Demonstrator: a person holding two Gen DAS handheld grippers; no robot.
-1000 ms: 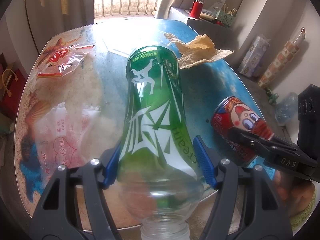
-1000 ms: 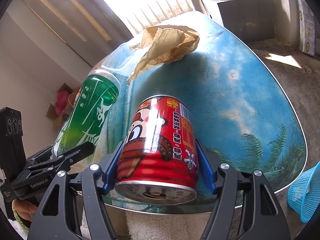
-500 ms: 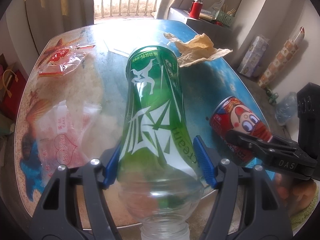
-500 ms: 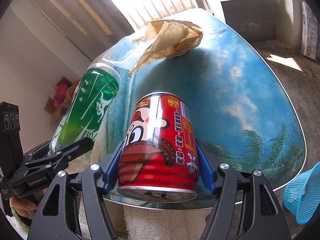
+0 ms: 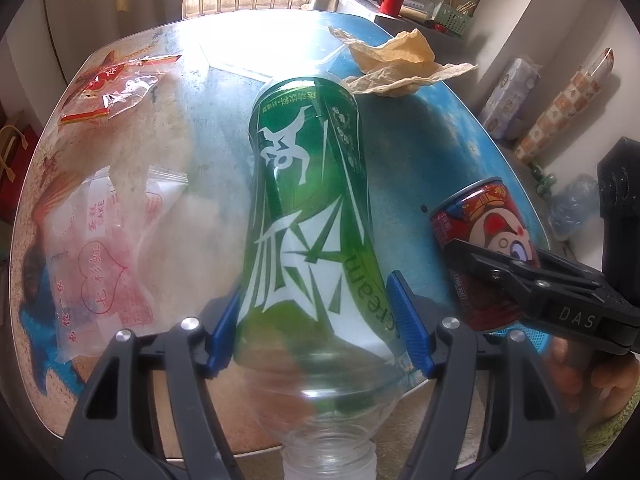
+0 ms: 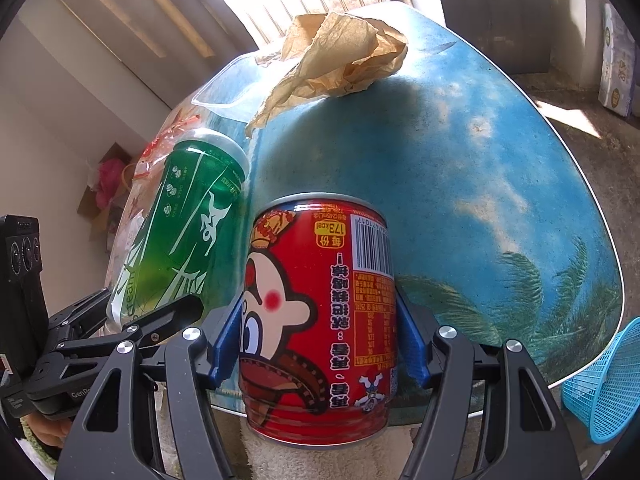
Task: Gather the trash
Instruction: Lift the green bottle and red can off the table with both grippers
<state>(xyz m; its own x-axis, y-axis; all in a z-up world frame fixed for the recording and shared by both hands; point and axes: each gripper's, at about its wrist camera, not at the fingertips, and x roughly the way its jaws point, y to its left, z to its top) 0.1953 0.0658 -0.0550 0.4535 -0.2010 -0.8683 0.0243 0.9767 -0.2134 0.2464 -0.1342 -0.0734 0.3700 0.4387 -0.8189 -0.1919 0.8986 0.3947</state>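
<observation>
Above the near edge of the desk (image 6: 500,168), both loads had come higher and closer to the lenses than a second before: the red can (image 6: 320,312) had turned in the right gripper (image 6: 316,344), so its barcode and cartoon face now showed where the bare end had, and it sat firmly pinched between the blue fingers (image 6: 226,344). Over on the other side, the left gripper (image 5: 316,328) stayed clenched on the shoulder of the green bottle (image 5: 308,208), base pointing away, neck toward the camera, clear of the desk as far as could be judged. That read as two pieces of trash lifted and ready to travel, and the likely target was the blue basket (image 6: 604,384) peeking in low at the right, beyond the desk rim. Left behind were the crumpled brown paper (image 5: 400,60) at the far side, a red-printed clear wrapper (image 5: 116,88) and a pink cake bag (image 5: 104,264) lying flat on the left. The two grippers rode side by side, near enough that a careless swing could knock can against bottle.
</observation>
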